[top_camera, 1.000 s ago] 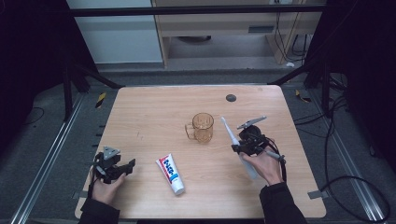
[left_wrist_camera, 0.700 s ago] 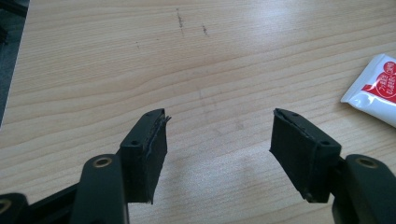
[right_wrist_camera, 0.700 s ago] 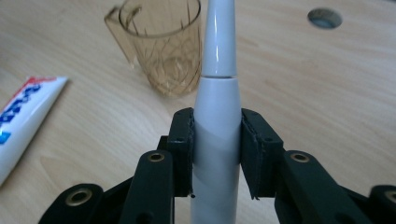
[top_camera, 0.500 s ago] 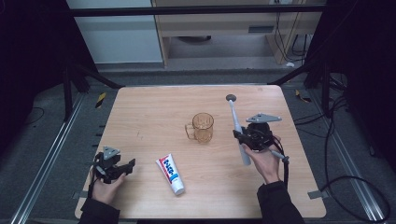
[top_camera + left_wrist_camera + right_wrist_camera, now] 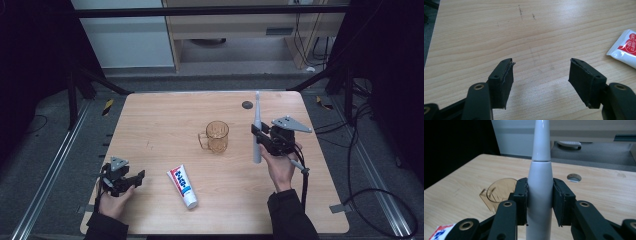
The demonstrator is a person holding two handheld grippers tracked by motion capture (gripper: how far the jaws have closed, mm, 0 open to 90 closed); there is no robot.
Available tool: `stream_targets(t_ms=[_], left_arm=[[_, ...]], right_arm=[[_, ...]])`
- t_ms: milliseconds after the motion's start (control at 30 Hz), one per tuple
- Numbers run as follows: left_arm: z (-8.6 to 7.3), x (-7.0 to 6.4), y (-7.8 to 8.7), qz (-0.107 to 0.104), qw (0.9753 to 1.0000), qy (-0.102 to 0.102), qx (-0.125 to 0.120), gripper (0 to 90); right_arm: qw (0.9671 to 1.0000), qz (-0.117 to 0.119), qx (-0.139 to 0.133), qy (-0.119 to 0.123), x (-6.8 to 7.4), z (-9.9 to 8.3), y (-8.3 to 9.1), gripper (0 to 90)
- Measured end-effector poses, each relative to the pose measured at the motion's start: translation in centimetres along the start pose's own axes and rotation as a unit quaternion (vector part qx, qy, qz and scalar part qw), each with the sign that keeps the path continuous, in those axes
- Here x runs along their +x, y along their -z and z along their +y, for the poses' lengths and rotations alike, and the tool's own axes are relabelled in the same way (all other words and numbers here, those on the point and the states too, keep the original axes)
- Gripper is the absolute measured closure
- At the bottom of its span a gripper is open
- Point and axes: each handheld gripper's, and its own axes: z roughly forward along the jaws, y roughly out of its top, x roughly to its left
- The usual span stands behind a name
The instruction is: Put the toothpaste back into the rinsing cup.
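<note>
My right gripper (image 5: 260,134) (image 5: 539,195) is shut on a white electric toothbrush (image 5: 257,131) (image 5: 539,195), held upright above the table with its head pointing up. Just to its left stands an amber see-through cup (image 5: 217,136) (image 5: 499,191) with a handle. A white toothpaste tube (image 5: 183,186) (image 5: 625,48) with red and blue print lies flat near the front edge. At the front left my left gripper (image 5: 135,178) (image 5: 541,76) rests low over bare wood, open, nothing between its jaws.
The wooden table (image 5: 165,125) has a round cable hole (image 5: 247,105) (image 5: 574,178) near its far edge, behind the cup. Dark metal frame bars and cables surround the table.
The right gripper has swung the toothbrush from lying slanted to standing upright and lifted it slightly toward the cup. The left gripper has stayed put.
</note>
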Motion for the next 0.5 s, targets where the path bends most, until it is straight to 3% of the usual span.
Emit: stream_targets(t_ms=[233, 500], left_arm=[[0.0, 0.0, 0.0, 0.001, 1.0, 0.0, 0.001, 35.4], [0.0, 0.1, 0.0, 0.002, 1.0, 0.001, -0.001, 35.3]], right_arm=[[0.9991, -0.008, -0.037, -0.018, 0.4, 0.4, -0.4, 67.2], [0.9977, -0.017, -0.06, -0.024, 1.0, 0.9, -1.3, 67.2]])
